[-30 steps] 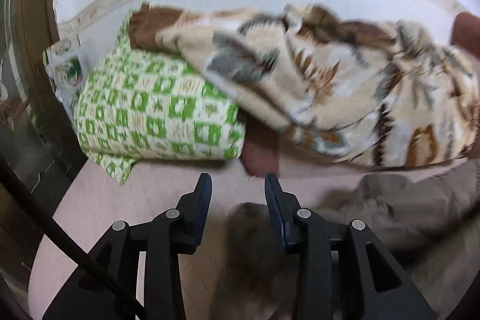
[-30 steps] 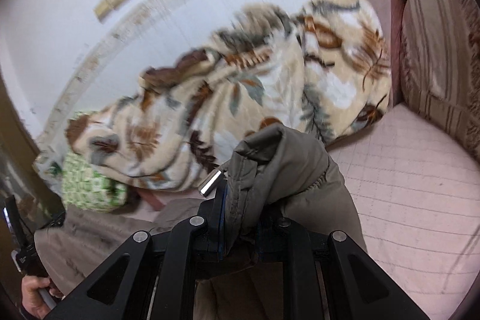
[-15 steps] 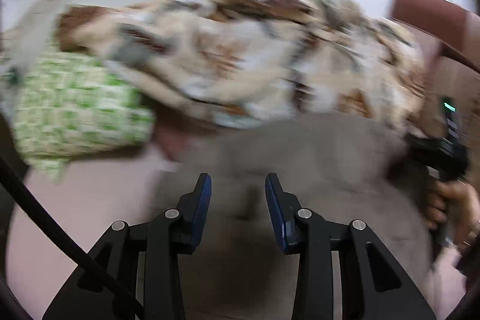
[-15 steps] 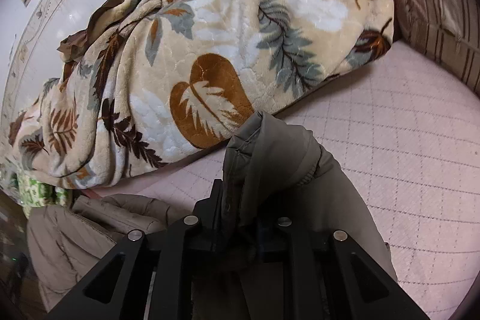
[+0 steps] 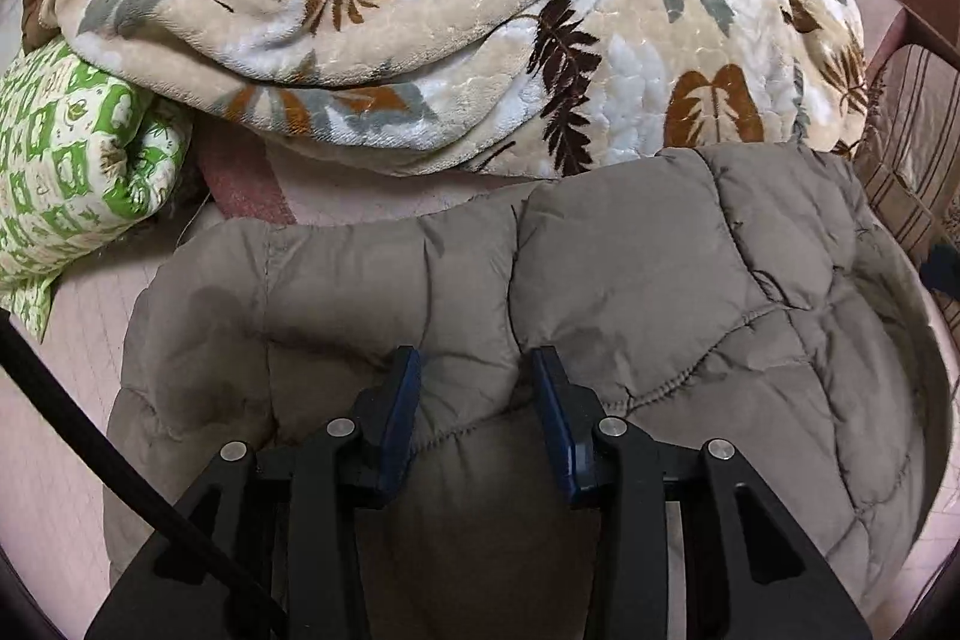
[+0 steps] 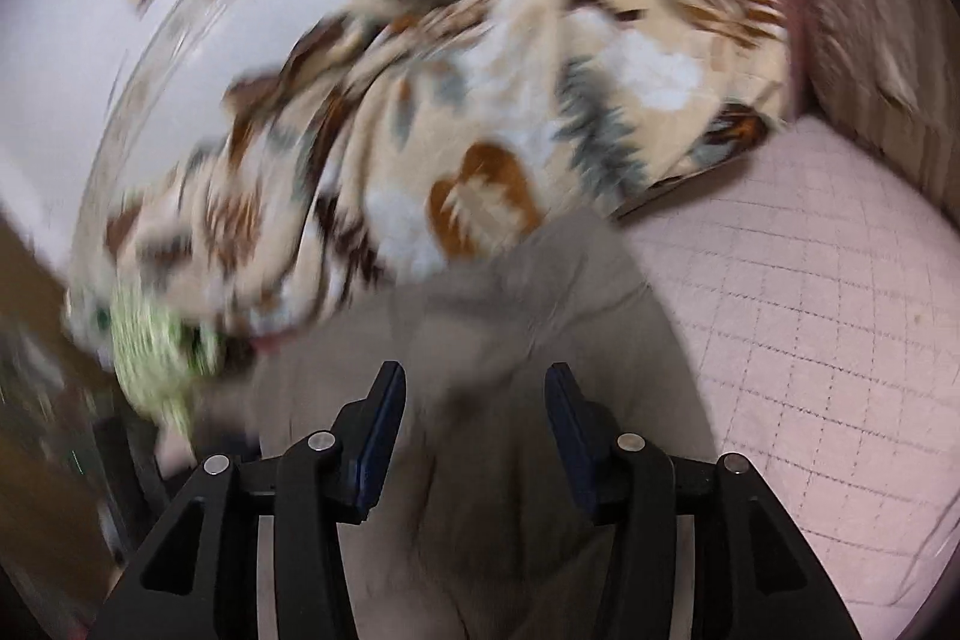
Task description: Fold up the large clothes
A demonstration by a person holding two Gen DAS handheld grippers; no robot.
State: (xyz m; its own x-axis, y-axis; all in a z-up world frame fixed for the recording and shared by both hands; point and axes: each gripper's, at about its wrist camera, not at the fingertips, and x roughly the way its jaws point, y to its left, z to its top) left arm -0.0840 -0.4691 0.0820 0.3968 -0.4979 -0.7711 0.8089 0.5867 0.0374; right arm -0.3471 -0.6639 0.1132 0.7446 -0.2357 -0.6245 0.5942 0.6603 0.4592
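Observation:
A grey-brown quilted puffer jacket [image 5: 660,280] lies spread on the pink checked bed cover [image 5: 78,460]. My left gripper [image 5: 474,376] is open just above the jacket's middle, with a puffed fold rising between its fingers. In the right wrist view the same jacket [image 6: 492,352] lies below my right gripper [image 6: 474,394], which is open and empty over it. That view is blurred by motion.
A beige leaf-print blanket [image 5: 450,16] is heaped behind the jacket. A green-and-white patterned pillow [image 5: 66,160] lies at the left. A striped sofa back and brown armrest [image 5: 900,148] stand at the right. Bare pink bed cover [image 6: 828,292] stretches to the right of the jacket.
My right gripper has opened and let go of the jacket fold it held. My left gripper has moved from beside the pillow to over the spread jacket.

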